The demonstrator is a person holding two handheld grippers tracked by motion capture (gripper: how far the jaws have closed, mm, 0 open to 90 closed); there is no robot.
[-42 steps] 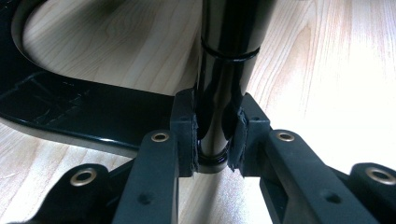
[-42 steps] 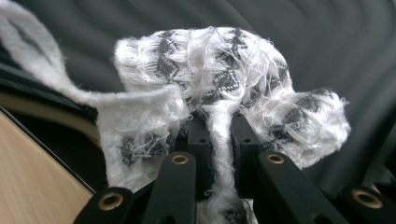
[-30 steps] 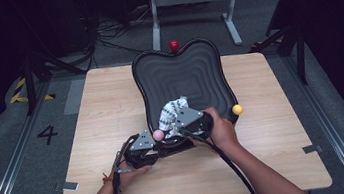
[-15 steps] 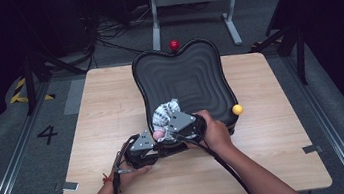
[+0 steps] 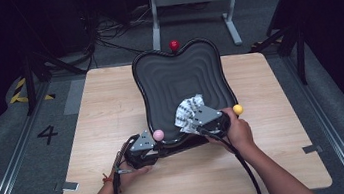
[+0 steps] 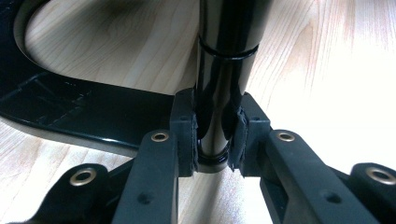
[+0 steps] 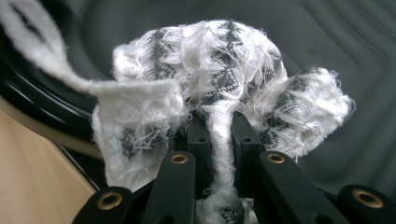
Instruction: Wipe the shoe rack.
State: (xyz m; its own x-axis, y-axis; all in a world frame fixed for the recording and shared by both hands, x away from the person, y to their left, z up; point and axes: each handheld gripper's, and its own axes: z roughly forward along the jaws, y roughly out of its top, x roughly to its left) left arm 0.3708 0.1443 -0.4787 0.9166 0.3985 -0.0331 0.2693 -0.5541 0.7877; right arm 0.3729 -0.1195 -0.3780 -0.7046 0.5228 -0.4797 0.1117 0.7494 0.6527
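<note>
Right gripper view showed the right gripper [image 7: 219, 135] clamped on a bunched white terry cloth with grey zigzag weave [image 7: 219, 70], a twisted fold of it pinched between the black pads while frayed loops spilled over both sides. Beyond it lay the glossy black tray with stepped concentric ridges [image 7: 327, 56]. For a good wipe, the cloth probably wanted to be pressed flat and dragged along the ridges rather than across them, since the loose loop at the upper left of that frame could snag on the rim.

Left gripper view had the left gripper [image 6: 215, 140] shut tight around a smooth black cylindrical post [image 6: 224, 60] of the tray, holding it steady on the pale wood-grain table [image 6: 327, 70]; that hold seemed worth keeping firm.

From the high view, the cloth [image 5: 189, 110] sat in the lower right of the tray [image 5: 177, 76], near the centre of the frame.
</note>
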